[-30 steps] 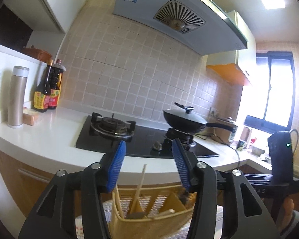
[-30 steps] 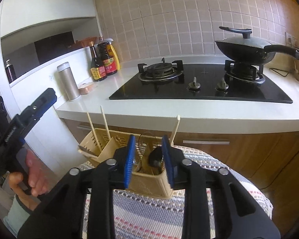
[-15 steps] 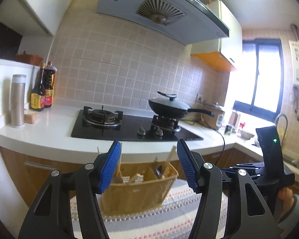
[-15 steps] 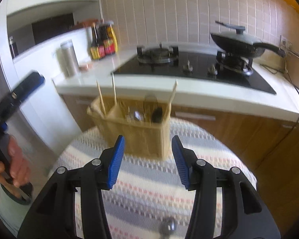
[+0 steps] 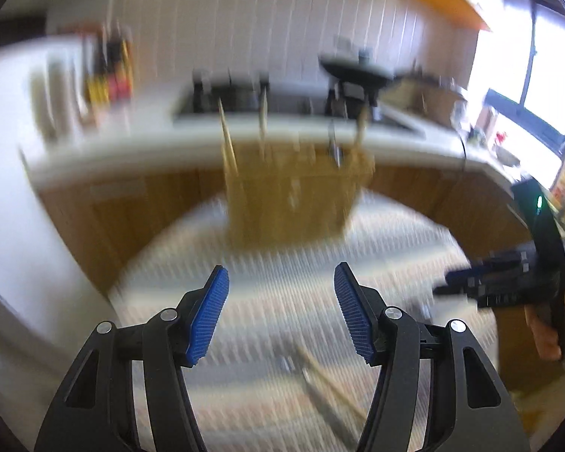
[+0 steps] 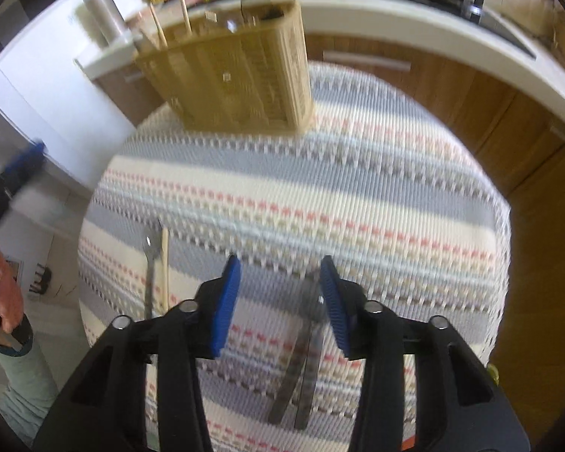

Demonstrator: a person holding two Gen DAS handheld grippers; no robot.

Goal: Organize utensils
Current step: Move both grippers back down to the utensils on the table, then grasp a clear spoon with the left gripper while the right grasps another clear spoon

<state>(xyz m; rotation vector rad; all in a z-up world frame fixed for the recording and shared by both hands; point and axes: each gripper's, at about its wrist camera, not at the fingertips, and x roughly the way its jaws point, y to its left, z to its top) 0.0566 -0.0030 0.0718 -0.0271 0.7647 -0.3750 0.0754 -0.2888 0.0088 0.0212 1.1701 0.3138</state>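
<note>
Two flat metal utensils (image 6: 301,354) lie side by side, touching, on the striped cloth (image 6: 395,196) of a round table, their long axes running from the near edge up and slightly right toward the woven utensil basket (image 6: 237,79); their upper ends sit between the blue pads of the right gripper (image 6: 280,301), but blur hides which kind they are. That gripper tilts steeply down over them, its jaws closing yet apart from the metal, with nothing pinched. To the left on the cloth a metal spoon (image 6: 149,275) and a wooden chopstick (image 6: 164,267) lie parallel, just beside each other, bowl and tip pointing away toward the basket's side of the table. The basket stands upright at the far edge of the cloth, holding chopsticks (image 6: 184,3) that lean upward out of its left compartment.

The left gripper (image 5: 280,312) slants down over the near part of the cloth, jaws standing apart and empty; the view is heavily smeared. Below its pads a chopstick (image 5: 327,380) and a greyer utensil lie diagonally, running from upper left to lower right. At the right of that view a person's hand (image 5: 546,331) grasps the handle of the other tool. Behind the basket runs the white counter (image 6: 414,19)
</note>
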